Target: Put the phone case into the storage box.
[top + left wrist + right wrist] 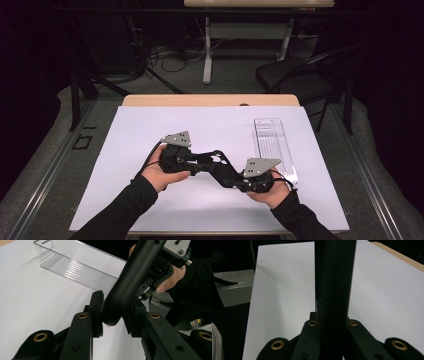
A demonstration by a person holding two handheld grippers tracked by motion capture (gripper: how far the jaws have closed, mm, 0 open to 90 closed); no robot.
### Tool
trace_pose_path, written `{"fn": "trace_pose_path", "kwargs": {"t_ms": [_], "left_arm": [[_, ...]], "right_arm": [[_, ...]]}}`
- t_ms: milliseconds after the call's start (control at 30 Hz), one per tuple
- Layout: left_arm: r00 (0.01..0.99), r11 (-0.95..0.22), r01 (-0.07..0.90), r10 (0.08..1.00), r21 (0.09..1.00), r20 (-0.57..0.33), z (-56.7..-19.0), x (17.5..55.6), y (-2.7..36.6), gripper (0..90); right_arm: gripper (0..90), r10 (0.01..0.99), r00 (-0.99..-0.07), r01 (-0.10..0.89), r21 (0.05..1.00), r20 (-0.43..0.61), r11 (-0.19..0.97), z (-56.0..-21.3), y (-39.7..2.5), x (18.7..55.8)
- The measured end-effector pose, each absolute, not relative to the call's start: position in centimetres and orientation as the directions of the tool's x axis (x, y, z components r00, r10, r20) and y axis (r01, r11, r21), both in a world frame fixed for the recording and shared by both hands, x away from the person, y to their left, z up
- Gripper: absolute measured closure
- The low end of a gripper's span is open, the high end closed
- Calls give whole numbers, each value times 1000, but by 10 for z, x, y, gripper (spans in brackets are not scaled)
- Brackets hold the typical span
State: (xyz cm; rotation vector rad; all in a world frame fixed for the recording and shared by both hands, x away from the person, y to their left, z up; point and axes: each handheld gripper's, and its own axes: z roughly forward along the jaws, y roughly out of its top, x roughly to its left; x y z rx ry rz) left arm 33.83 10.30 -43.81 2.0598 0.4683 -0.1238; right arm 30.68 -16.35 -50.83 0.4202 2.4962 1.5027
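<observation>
A long black bar with a rounded end spans between my two grippers above the white sheet. My left gripper is shut on one end of it; in the left gripper view the rounded tip of the bar sits between the jaws of the left gripper. My right gripper is shut on the other end, also seen farther off as the right gripper. In the right gripper view the bar runs straight up from the right gripper.
A clear, empty plastic tray lies lengthwise on the right part of the sheet, close behind my right hand; the tray is ribbed inside. The wooden table edge shows at the back. A black chair stands beyond the table.
</observation>
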Motion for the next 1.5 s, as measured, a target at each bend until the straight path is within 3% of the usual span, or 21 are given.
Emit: {"fn": "trace_pose_path", "kwargs": {"t_ms": [1500], "left_arm": [[922,-465,376,271,801,-275,-439,338,102,812]], "right_arm": [[868,341,-940,169,882,11,440,-512,-164,307]]}}
